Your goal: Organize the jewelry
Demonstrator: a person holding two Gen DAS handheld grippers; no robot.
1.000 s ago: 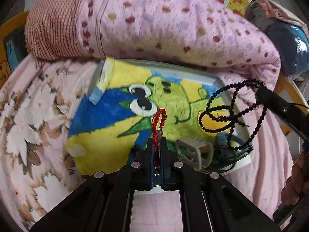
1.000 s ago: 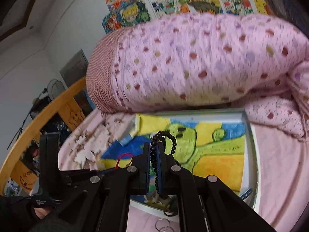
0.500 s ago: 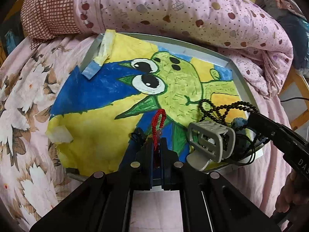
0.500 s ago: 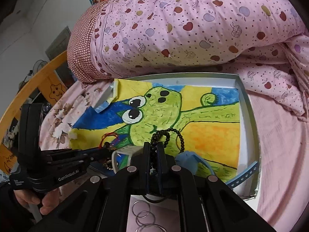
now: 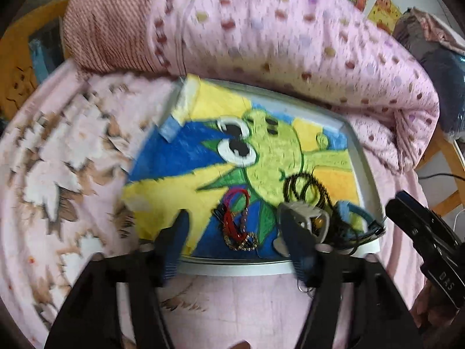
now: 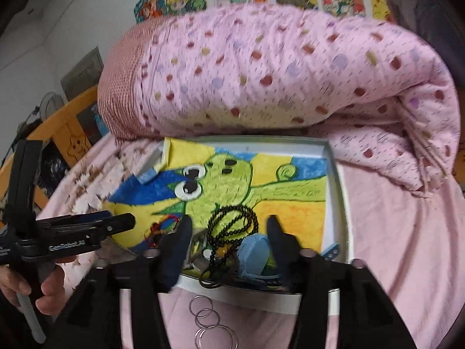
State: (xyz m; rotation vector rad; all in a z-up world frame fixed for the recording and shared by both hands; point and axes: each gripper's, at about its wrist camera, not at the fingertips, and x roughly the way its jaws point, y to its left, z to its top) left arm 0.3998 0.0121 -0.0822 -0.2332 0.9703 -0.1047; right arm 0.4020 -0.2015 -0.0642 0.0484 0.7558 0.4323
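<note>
We see the left gripper (image 5: 232, 232) with jaws just sprung apart, empty; the red cord (image 5: 236, 215) lies in the tray (image 5: 360, 157), lengthwise toward the quilt (image 5: 290, 37). Our right gripper (image 6: 229, 232), jaws likewise just opened, has dropped the black beads (image 6: 232, 226), coiled in the tray.

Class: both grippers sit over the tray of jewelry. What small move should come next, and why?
Probably lift both grippers clear. The left gripper and right gripper have just been opening their jaws; the red bracelet and black bead necklace lie loose in the tray. Then reach for the silver rings outside it.
</note>
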